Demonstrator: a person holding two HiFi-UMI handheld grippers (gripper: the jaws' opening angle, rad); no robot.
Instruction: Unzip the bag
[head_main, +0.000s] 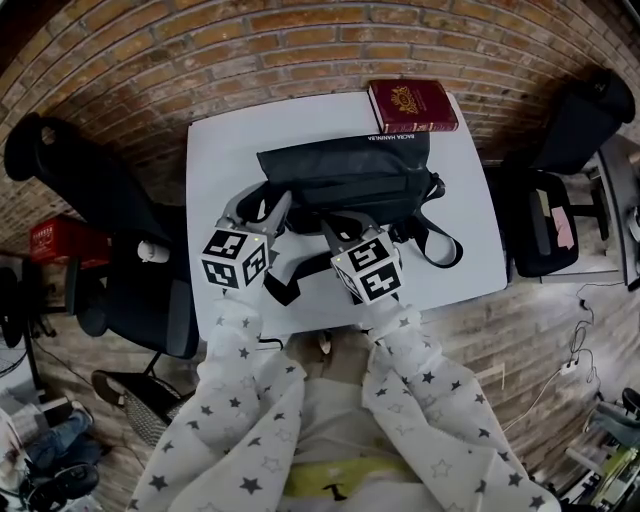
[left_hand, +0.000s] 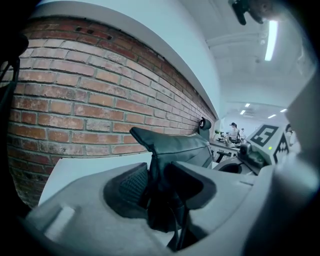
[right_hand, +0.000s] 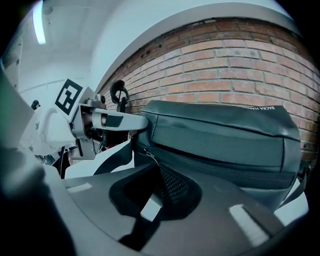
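bag (head_main: 350, 180) on white table (head_main: 215, 160), brick wall (head_main: 300, 40); left gripper (left_hand: 152, 177) clamps it, right gripper (right_hand: 157, 182) pinches zipper (right_hand: 145, 153).

You have a white table (head_main: 470, 250) with a red book (head_main: 412, 106) lying at its far edge, by the brick wall (head_main: 300, 40). The left chair (head_main: 120, 250) and right chair (head_main: 560, 200) are black. A red box (head_main: 55, 240) sits far left.

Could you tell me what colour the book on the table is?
The book is dark red, clearest in the head view.
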